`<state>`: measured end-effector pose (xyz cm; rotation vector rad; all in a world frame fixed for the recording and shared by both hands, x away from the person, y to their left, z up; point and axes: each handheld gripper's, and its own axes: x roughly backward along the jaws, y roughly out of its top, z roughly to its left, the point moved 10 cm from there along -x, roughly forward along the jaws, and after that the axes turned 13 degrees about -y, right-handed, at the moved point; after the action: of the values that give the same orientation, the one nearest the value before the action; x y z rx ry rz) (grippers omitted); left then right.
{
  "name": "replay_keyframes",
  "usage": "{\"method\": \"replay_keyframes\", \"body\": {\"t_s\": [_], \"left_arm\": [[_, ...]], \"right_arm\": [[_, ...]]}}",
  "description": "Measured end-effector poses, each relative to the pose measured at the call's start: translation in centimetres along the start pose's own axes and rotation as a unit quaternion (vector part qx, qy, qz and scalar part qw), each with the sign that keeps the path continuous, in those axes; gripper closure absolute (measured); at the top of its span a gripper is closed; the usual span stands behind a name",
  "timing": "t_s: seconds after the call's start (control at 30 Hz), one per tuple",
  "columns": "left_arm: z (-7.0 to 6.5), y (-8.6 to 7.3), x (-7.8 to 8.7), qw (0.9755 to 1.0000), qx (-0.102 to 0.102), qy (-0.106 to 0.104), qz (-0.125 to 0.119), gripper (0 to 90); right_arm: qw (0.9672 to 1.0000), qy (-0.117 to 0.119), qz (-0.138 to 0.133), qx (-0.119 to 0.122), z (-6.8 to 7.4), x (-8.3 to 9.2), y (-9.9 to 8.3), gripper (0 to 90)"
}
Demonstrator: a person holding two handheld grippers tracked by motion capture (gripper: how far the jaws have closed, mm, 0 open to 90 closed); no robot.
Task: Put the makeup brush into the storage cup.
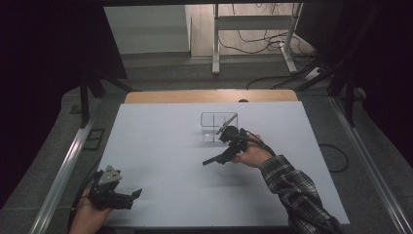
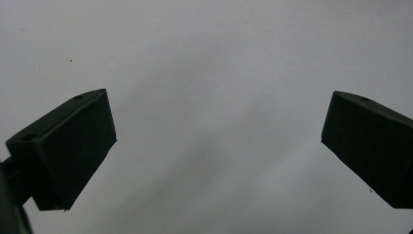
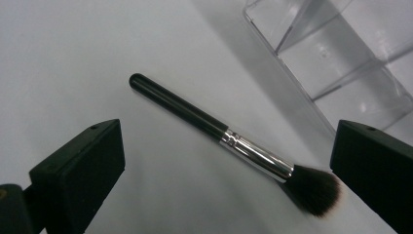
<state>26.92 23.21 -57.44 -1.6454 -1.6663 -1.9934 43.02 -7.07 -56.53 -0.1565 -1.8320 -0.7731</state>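
- Makeup brush [image 3: 229,139] lies flat on the white desk [image 1: 160,146], just beside the near side of the clear divided organizer [image 1: 217,126]. Black handle points away from the box; bristle head sits closest to it. Judged: the brush is staged for loading into a compartment.
- Right tongs [image 3: 229,170] hover over the brush with jaws spread wide, one on each side of it, touching nothing. The hold is empty; the straddle looks like a line-up for a pinch on the ferrule.
- In the high view the right tongs [image 1: 229,145] sit near the organizer at desk centre.
- Left tongs [image 1: 127,198] rest at the near left corner, well apart from the work; jaws wide apart, holding nothing, bare desk [image 2: 219,73] ahead. Likely parked.
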Motion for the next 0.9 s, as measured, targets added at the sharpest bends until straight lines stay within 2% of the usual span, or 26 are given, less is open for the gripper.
{"method": "replay_keyframes", "body": {"t_s": [0.33,0.9], "left_arm": [[-0.1,-0.1,-0.1,1.0,0.0,-0.002,0.002,0.0],[-0.1,-0.2,-0.2,1.0,-0.001,-0.003,0.007,0.0]], "right_arm": [[0.9999,0.008,0.005,0.01,0.8,-0.7,0.7,0.0],[0.9994,0.009,0.024,0.024,0.7,-2.7,-0.4,8.2]]}}
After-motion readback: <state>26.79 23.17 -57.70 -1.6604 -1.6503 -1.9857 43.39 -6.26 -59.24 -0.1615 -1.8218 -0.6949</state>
